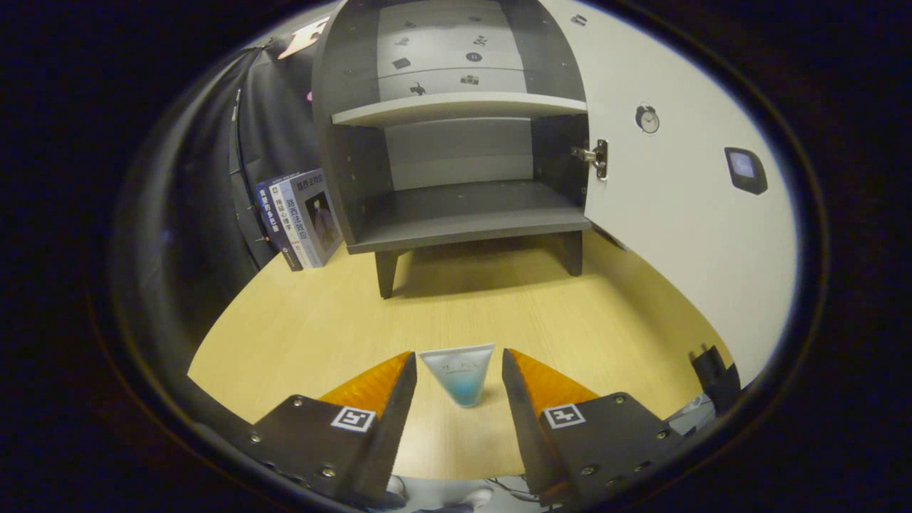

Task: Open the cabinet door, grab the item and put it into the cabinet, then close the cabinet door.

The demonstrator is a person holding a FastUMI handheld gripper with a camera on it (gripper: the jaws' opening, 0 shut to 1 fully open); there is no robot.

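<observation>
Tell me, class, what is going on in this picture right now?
A person is working a hand-held gripper at a wooden table. Its fingers are open, with a small tube standing cap-down between them, not yet squeezed. Beyond it, the cabinet has its door swung wide open, and both shelves look bare. Some books lean beside the cabinet. So the door is open, and the tube has yet to be gripped and put inside.
</observation>
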